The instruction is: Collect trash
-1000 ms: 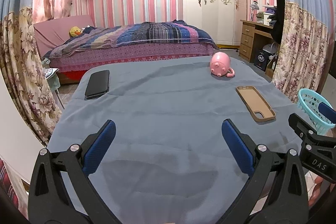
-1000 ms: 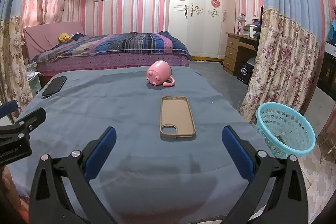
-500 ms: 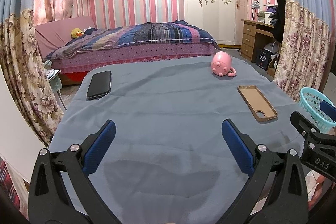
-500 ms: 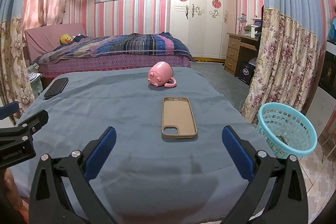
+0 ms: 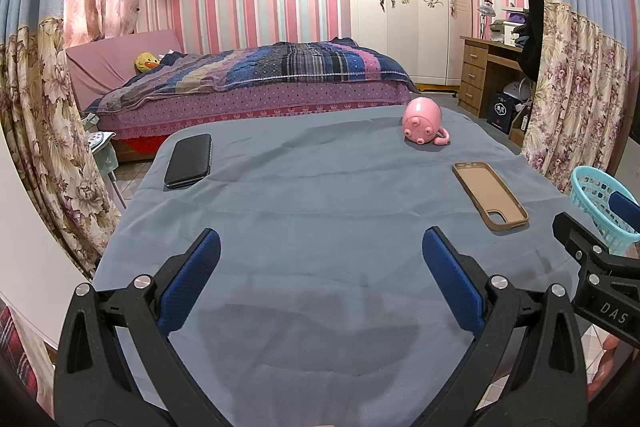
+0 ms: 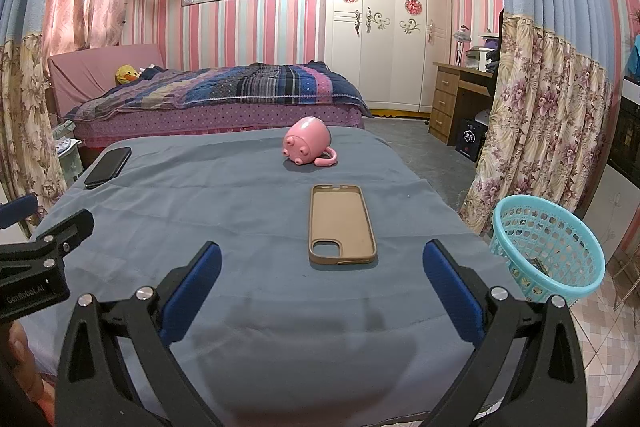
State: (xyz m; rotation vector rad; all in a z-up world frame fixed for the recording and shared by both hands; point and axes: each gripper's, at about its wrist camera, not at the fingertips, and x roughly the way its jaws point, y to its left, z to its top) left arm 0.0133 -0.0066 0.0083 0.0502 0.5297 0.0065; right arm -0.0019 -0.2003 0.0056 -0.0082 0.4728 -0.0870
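Both tongs wide open, nothing held: left gripper (image 5: 320,279) and right gripper (image 6: 320,279) hover side by side over the near edge of the grey-covered table (image 6: 248,211). Change over the last second is tiny: both views have drifted back and tilted up slightly, no reach started. So still in survey or finished. Using the tan phone case (image 6: 342,225) as landmark: pink pig mug (image 6: 308,143) lies on its side just beyond it, black phone (image 6: 108,167) well apart at the far left corner, teal basket (image 6: 548,247) on the floor off the table's right edge. The basket holds a few scraps at its bottom; no loose trash visible on the table.
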